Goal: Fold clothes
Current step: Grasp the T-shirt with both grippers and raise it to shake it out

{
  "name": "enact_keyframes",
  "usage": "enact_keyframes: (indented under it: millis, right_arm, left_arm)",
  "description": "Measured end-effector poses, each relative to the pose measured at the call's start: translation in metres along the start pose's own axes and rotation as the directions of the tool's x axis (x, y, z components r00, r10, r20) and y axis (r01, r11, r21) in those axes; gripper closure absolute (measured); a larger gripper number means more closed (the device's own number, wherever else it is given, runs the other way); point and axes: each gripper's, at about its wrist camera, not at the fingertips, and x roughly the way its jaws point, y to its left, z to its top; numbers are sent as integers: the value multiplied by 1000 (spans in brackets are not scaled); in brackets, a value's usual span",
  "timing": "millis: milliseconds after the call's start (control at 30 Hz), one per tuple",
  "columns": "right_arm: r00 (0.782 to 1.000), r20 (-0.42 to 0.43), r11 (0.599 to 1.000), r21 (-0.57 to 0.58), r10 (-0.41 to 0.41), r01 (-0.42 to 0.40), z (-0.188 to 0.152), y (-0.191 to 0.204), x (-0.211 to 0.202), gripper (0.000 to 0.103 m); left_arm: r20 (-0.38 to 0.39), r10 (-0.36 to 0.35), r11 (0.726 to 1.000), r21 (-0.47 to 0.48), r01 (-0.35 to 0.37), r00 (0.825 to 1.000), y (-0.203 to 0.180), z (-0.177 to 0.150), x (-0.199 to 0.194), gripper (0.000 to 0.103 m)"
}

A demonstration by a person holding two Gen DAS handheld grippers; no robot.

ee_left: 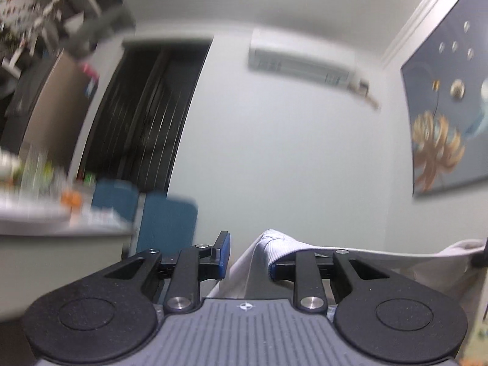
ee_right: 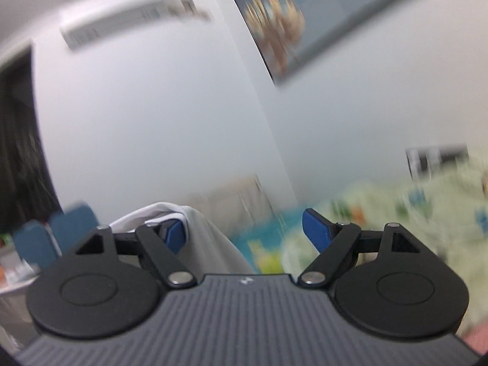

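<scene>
Both wrist views point up at the room walls and are blurred by motion. A white garment (ee_left: 276, 244) is draped over the right finger of my left gripper (ee_left: 248, 256), whose jaws stand apart; the cloth runs off to the right (ee_left: 427, 259). In the right wrist view the same white garment (ee_right: 195, 228) hangs over the left finger of my right gripper (ee_right: 244, 231), whose blue pads (ee_right: 315, 228) stand wide apart. Neither gripper pinches the cloth between its pads; it rests hooked on one finger each.
Blue chairs (ee_left: 166, 222) and a cluttered table (ee_left: 45, 213) lie at the left. A dark doorway (ee_left: 143, 116), an air conditioner (ee_left: 302, 61) and a floral wall picture (ee_left: 445, 116) are on the walls. A colourful patterned bedspread (ee_right: 396, 213) lies at the right.
</scene>
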Motion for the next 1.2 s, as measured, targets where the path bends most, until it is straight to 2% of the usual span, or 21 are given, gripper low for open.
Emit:
enact_keyframes:
  millis: [133,333,433,533,633,700,800,1000,1067,1200]
  right_arm:
    - [991,116,997,-25,74,-71,76,14,-31,22]
    - [972,166,984,-83,168,-156,164,22,-85,22]
    - [966,150,976,-86,209,-198,191,20,-102,22]
    - [968,108,971,-102,226,-215,200,21,-103,20]
    - [973,48,966,-142,226,-217,191,26,-92,20]
    - [975,8,962,-167,220,-215,177,30,-81,20]
    - [977,-65,961,-177,205,-213,144,36,-42,20]
    - [974,-170,957,-225,147,-183,61,58,76,21]
    - [971,-206,958,-231,122,-169,29,65,124,21]
    - [965,-248,964,-227,79,-137,-44,69,223,21]
  left_arm:
    - [81,-23,1000,-2,23,996,-9,87,-14,59]
    - [129,-58,998,31,54,990,-21,189,-58,58]
    - [114,-80,997,29,77,990,-22,223,-75,56]
    - [48,-91,996,20,90,995,-18,231,-76,55]
    - [-24,-75,997,28,76,997,-10,214,-60,55]
    - [-68,-64,998,24,66,996,-1,189,-39,54]
    - [-143,-50,999,-5,50,988,15,141,11,54]
    - [-266,-15,999,-43,3,964,44,41,133,52]
    - [-295,-4,999,-53,-12,956,50,7,177,48]
    - [-342,12,999,-45,-29,940,51,-75,270,48]
